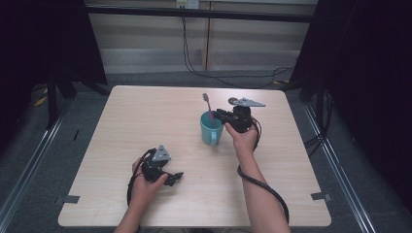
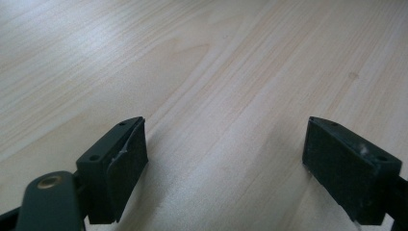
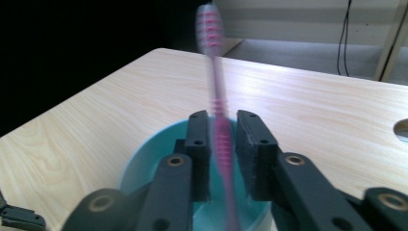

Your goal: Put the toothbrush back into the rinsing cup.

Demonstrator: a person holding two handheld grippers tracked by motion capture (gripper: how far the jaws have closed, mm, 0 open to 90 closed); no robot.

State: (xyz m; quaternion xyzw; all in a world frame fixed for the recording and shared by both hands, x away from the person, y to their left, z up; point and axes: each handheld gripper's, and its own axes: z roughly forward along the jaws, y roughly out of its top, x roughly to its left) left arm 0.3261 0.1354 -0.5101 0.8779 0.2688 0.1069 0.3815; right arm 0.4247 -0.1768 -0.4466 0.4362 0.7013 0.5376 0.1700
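Observation:
A teal cup (image 1: 211,132) with a handle stands right of the table's middle. A pink toothbrush (image 1: 208,104) rises upright out of it, head up. My right gripper (image 1: 219,115) reaches over the cup's rim from the right. In the right gripper view the toothbrush (image 3: 216,82) is blurred and stands between the jaws of that gripper (image 3: 223,125), above the cup (image 3: 144,159). A thin gap shows beside the handle, so the pads do not press on it. My left gripper (image 1: 176,177) lies low on the table near the front. Its jaws (image 2: 226,159) stand wide apart over bare wood.
The light wooden table (image 1: 145,111) has dark curtains at both sides. Cables (image 1: 228,77) trail on the floor behind its far edge. A small hole (image 3: 401,130) shows in the tabletop to the right in the right gripper view.

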